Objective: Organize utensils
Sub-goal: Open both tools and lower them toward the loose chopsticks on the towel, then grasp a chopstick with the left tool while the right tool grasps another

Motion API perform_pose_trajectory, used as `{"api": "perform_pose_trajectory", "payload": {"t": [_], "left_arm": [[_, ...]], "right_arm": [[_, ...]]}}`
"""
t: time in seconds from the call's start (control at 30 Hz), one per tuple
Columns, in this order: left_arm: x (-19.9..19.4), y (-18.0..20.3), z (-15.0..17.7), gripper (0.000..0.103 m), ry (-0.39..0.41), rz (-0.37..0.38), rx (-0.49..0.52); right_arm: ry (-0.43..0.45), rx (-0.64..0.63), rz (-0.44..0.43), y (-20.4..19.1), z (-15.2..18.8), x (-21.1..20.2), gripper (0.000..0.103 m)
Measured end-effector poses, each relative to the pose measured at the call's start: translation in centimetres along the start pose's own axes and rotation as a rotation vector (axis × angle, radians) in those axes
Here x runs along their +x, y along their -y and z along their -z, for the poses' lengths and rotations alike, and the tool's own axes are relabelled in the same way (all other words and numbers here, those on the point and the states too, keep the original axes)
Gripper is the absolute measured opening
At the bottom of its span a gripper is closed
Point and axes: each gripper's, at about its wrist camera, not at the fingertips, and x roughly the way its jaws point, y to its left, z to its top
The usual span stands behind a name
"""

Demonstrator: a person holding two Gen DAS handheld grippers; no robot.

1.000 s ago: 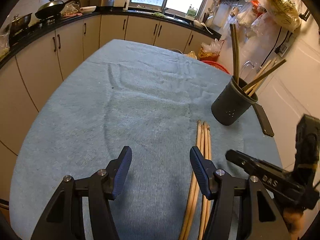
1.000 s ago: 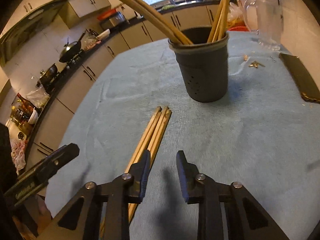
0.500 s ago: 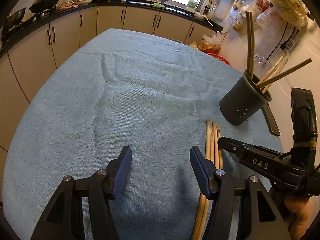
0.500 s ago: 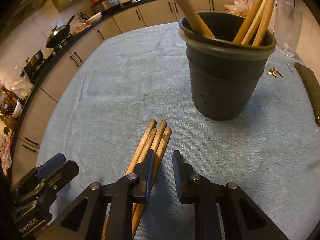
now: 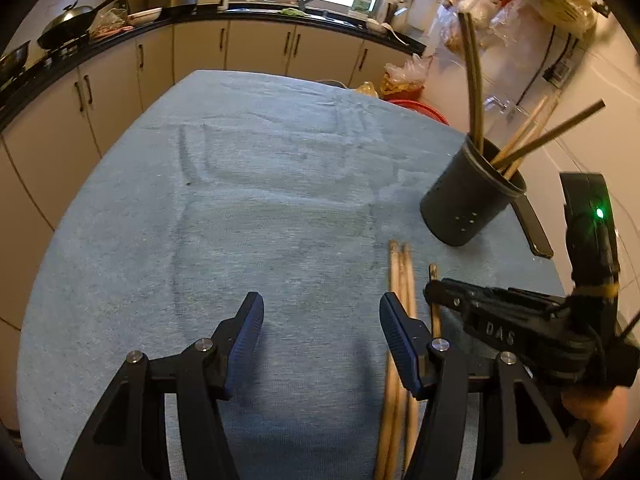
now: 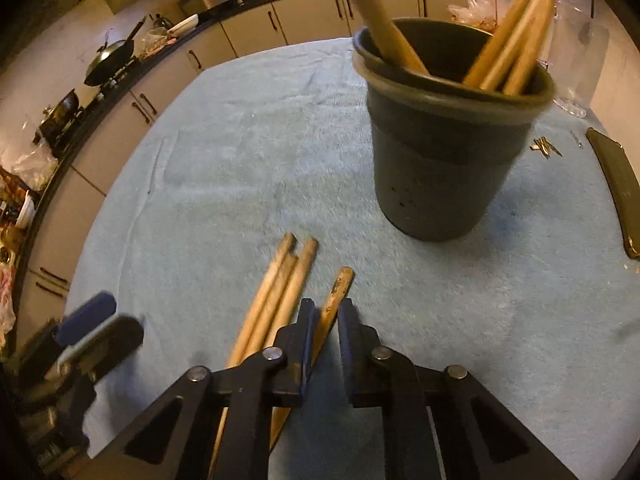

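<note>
Three wooden chopsticks lie bundled on the blue cloth, also seen as the bundle beside my left gripper's right finger. A fourth chopstick lies apart to their right, between the jaws of my right gripper. Those jaws are closing; the stick rests against the left pad and a thin gap shows at the right pad. My left gripper hangs open over bare cloth with nothing between its fingers. The dark utensil holder stands upright beyond, with several chopsticks and spoon handles in it.
A dark flat case lies right of the holder near the table edge, with small metal bits and a glass jug behind. Kitchen counters ring the table at the back and left. A hand holds the right gripper.
My right gripper has come down and forward onto the chopsticks and its jaws have narrowed around one stick, which now lies apart from the other three. The left gripper drifted slightly, still open.
</note>
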Motion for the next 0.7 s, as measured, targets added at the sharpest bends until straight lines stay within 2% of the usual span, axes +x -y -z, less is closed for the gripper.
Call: {"api": "perform_pose_trajectory", "payload": {"t": [0.27,0.33,0.37,0.4,0.43,0.5,0.7], "left_arm": [[2.9,2.6,-0.9,0.061,-0.098,0.090,0.059],[4.0,3.4,-1.4,0.057,-0.118,0.087,0.087],[4.6,3.6,-1.8,0.052,-0.122,0.076,0.095],[4.9,3.7,-1.9,0.042,-0.128,0.065,0.097],[5.6,3.9,-2.2,0.037,-0.151,0.055,0.098],[6.7,4.1,-2.5,0.034,-0.180,0.036,0.105],[7.2,5.4,-2.9,0.034,-0.175,0.004,0.151]], "right_arm": [[0.031,0.014,0.013,2.3,1.9,-1.4,0.014],[0.039,0.023,0.001,3.0,2.1,-1.6,0.014],[0.043,0.019,0.005,3.1,2.3,-1.7,0.014],[0.048,0.020,0.004,3.2,2.4,-1.8,0.014],[0.052,0.024,-0.003,3.4,2.7,-2.0,0.014],[0.062,0.025,-0.019,3.8,2.9,-2.1,0.014],[0.074,0.035,-0.044,5.2,3.3,-2.9,0.014]]}}
